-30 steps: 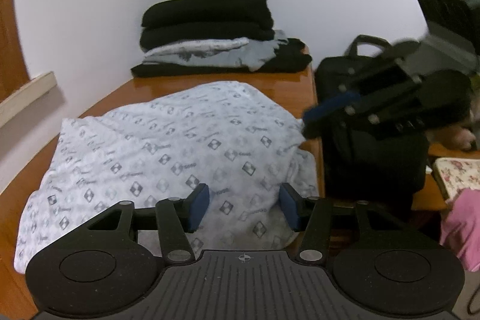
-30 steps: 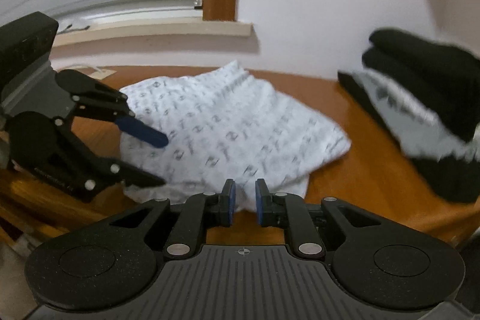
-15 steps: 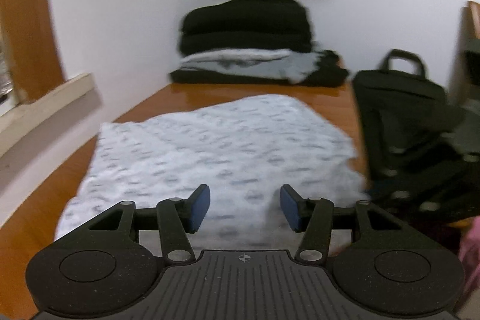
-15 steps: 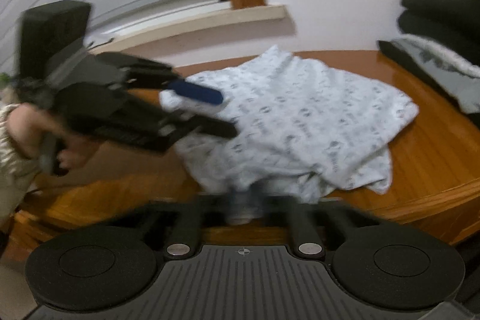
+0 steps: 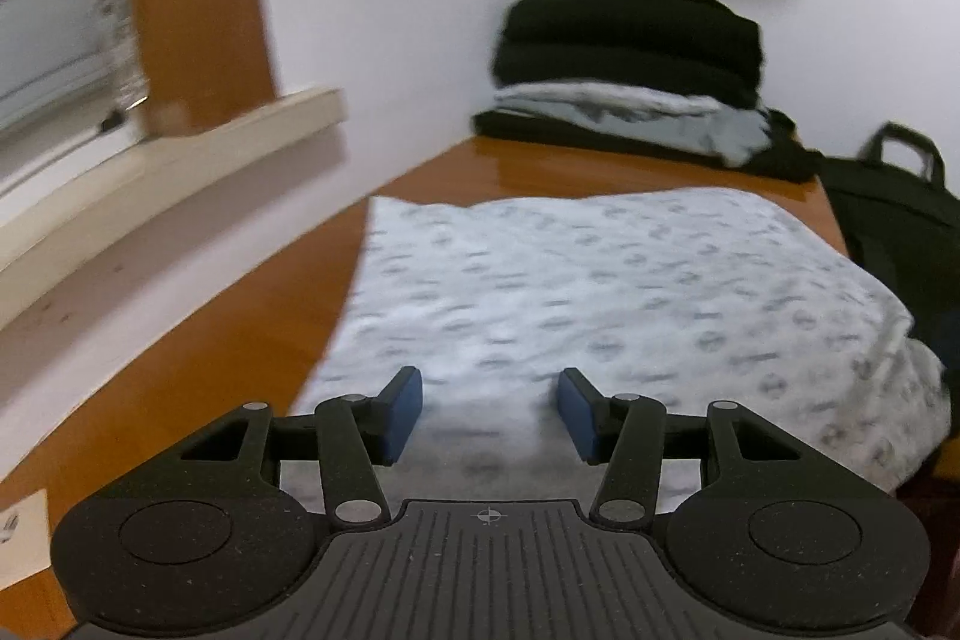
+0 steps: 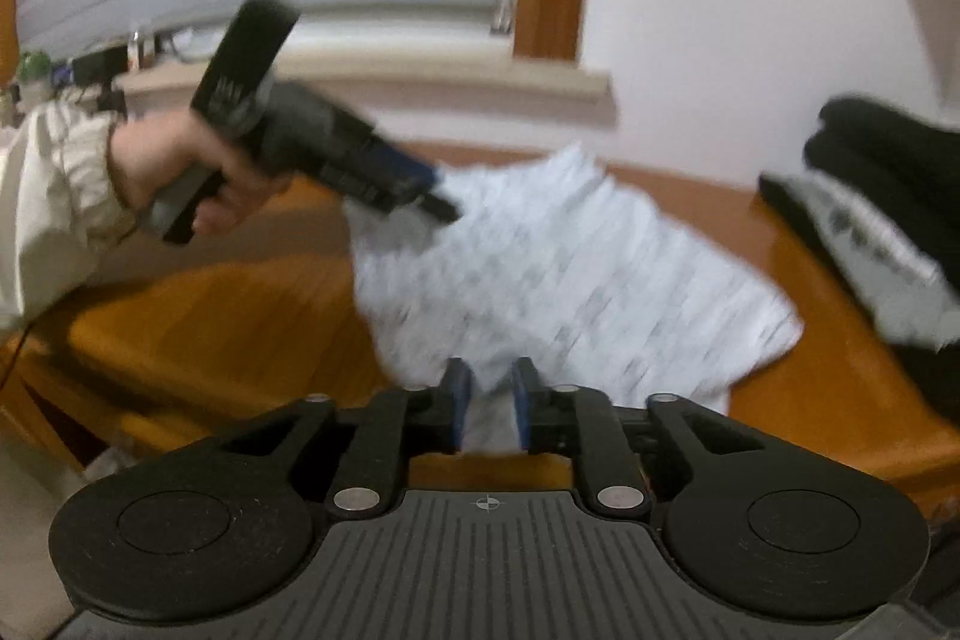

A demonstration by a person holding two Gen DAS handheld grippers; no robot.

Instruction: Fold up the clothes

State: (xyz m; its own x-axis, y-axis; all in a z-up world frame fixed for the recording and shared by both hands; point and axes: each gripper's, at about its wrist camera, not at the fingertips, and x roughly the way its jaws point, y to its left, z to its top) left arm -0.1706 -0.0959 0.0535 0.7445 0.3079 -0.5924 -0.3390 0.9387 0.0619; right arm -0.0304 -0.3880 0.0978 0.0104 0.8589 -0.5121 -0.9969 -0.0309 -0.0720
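With the patterned garment [image 5: 600, 292] spread on the tabletop [image 5: 198, 358], the left hand-held gripper [image 5: 489, 415] hovers spread wide over its near edge, the right hand-held gripper [image 6: 487, 403] looks slightly parted around a near hem, suggesting pinching comes next.

No lettering can be read; the patterned garment [image 5: 600, 292] shows only blurred marks.

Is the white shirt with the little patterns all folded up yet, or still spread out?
Still spread out. The white patterned garment lies flat across the wooden table, one edge hanging off the side, unlike the folded stack behind it.
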